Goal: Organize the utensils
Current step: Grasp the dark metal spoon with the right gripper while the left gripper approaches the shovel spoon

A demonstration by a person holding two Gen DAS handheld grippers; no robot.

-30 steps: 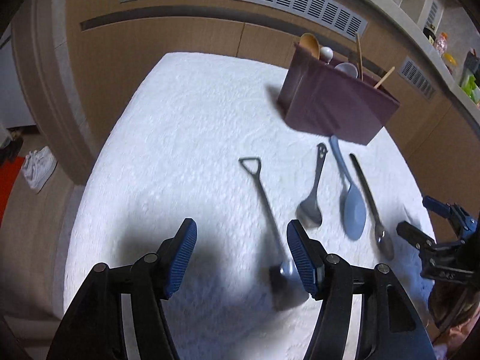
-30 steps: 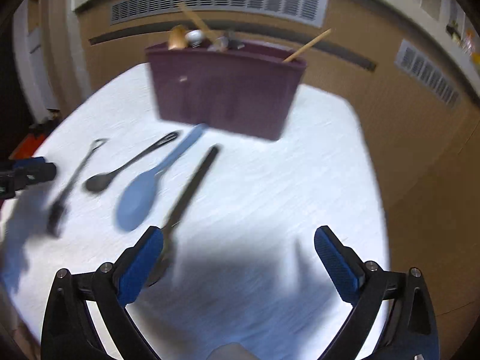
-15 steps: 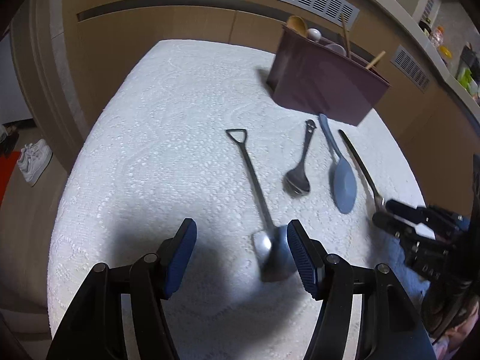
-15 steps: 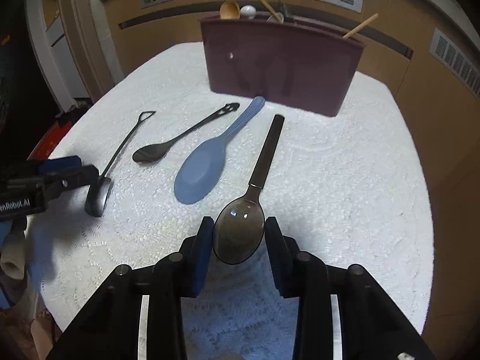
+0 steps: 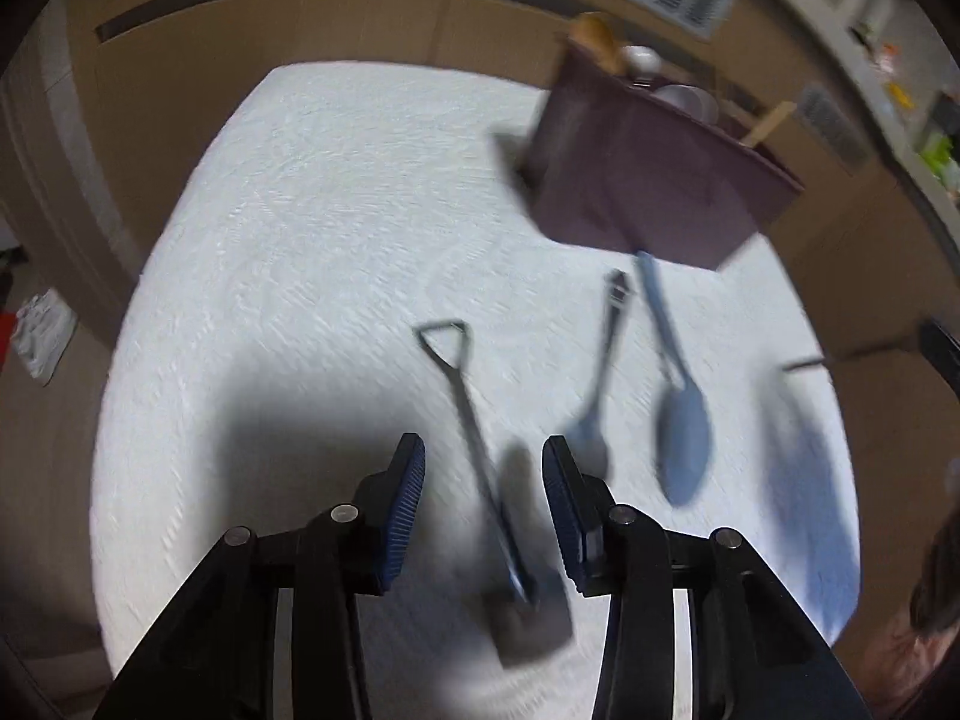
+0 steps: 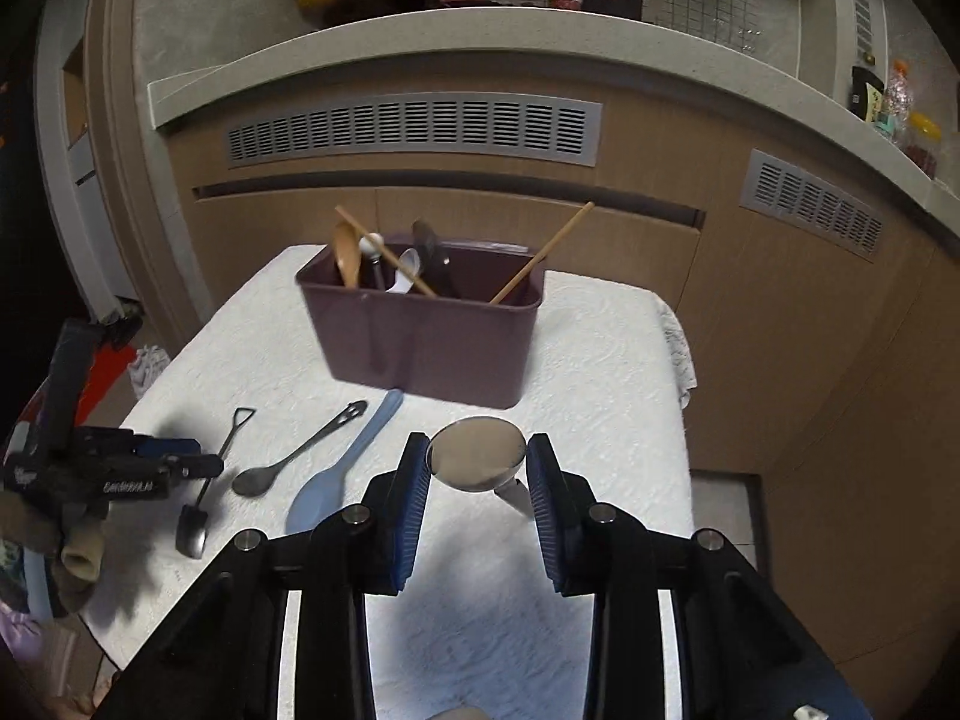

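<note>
We see the white-clothed surface [image 6: 606,354] carrying the maroon utensil caddy [image 6: 420,339] at its far side. Our right gripper [image 6: 478,480] holds a metal spoon [image 6: 477,462] by its bowl above the cloth. Our left gripper [image 5: 483,501], fingers narrowly parted, straddles the shovel-shaped spoon [image 5: 480,468], beside the blue spoon [image 5: 681,420].

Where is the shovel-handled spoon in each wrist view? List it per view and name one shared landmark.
Left wrist: shovel-handled spoon lies bottom centre, running between the open jaws.
Right wrist: lower left, on the white cloth beside the left gripper.
Shared landmark: maroon utensil bin.
</note>
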